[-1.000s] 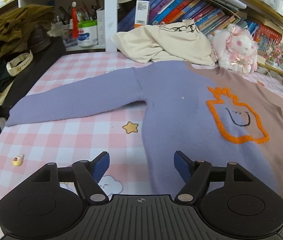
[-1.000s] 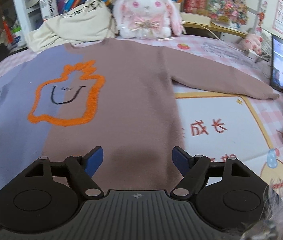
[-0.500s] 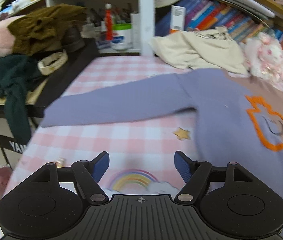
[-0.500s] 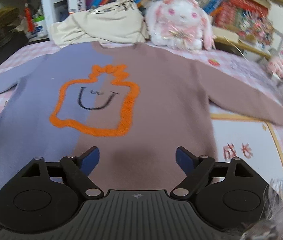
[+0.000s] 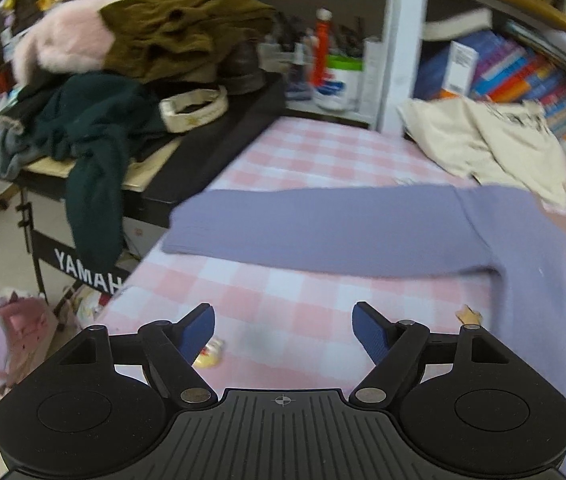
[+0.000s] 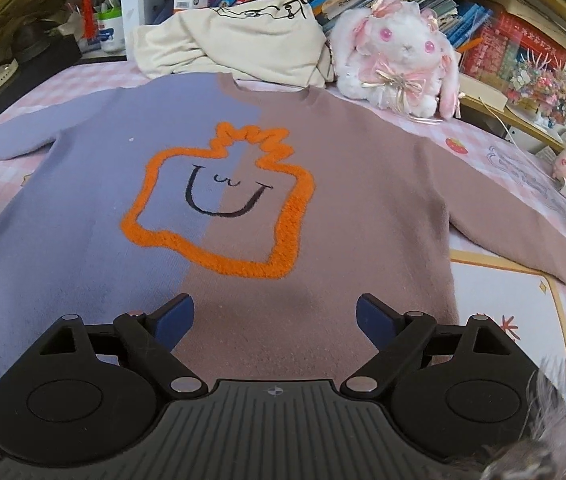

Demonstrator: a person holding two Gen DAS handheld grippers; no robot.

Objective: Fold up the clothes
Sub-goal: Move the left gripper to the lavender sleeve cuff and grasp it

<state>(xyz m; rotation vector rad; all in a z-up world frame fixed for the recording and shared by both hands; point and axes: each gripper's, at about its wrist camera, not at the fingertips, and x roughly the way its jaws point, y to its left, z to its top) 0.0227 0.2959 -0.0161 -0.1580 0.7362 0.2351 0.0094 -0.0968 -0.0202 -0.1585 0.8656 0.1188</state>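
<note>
A sweater [image 6: 323,184], half purple and half brown with an orange-outlined smiling face, lies flat and spread out on the pink checked bed cover [image 5: 307,292]. Its purple sleeve [image 5: 323,228] stretches toward the bed's left edge in the left wrist view. My left gripper [image 5: 283,328] is open above bare cover, short of that sleeve, with nothing between its fingers. In the right wrist view the brown sleeve [image 6: 523,236] runs out to the right. My right gripper [image 6: 273,318] is open over the sweater's lower hem, holding nothing.
A cream garment [image 6: 243,36] and a white plush rabbit [image 6: 399,68] sit behind the collar, under book shelves. To the left, a dark keyboard stand [image 5: 187,160] is piled with clothes [image 5: 95,132]. A small yellow toy [image 5: 209,354] lies by the left fingers. A white mat [image 6: 503,312] lies at right.
The left gripper has swung left, from over the sweater's body to the bed's left side facing the purple sleeve. The right gripper has shifted left toward the sweater's middle. Both stayed open.
</note>
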